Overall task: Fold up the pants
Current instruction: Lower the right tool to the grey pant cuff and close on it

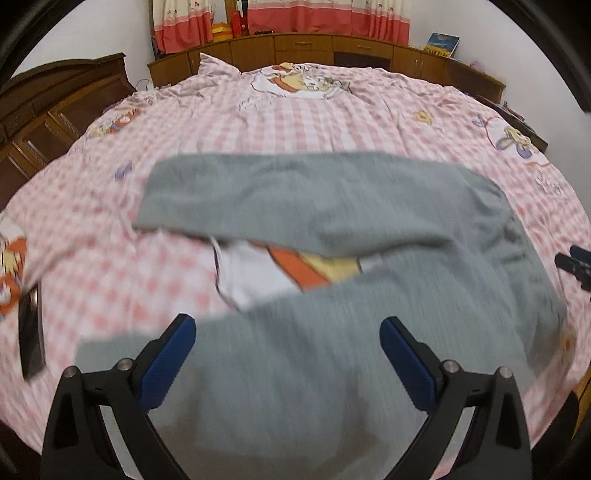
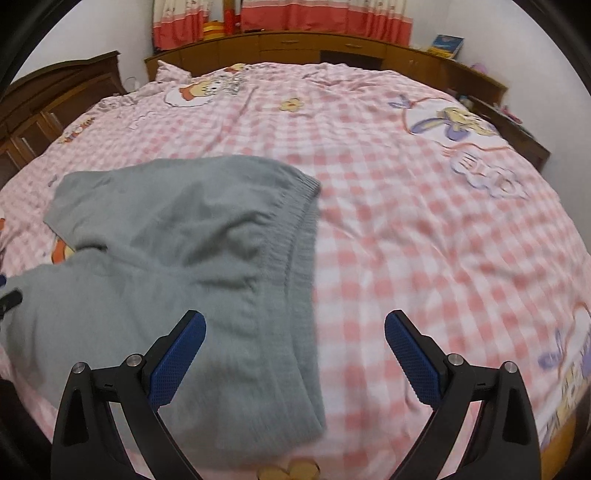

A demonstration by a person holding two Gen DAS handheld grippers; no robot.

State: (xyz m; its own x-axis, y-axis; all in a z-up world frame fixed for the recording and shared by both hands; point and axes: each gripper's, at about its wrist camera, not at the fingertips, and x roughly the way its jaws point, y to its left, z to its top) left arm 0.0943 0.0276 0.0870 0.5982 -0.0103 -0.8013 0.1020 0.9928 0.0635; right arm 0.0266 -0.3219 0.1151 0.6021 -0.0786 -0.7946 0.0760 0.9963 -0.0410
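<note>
Two claws hang spread over grey pants on a bed.

Both are empty: the left claw (image 1: 288, 325) has its blue pads wide apart above the nearer pant leg, and the right claw (image 2: 295, 321) is just as wide, its left pad over the waistband edge and its right pad over bare bedcover. The pants (image 1: 332, 229) lie flat on the pink checked bedcover (image 2: 424, 240), legs split in a V ahead of the left claw, the waistband (image 2: 295, 236) running up ahead of the right claw. Left of the left claw a dark flat thing (image 1: 31, 332) rests on the cover; blurred. Beyond the bed stand wooden cabinets (image 1: 303, 48) and red-and-cream curtains (image 2: 317, 18).
</note>
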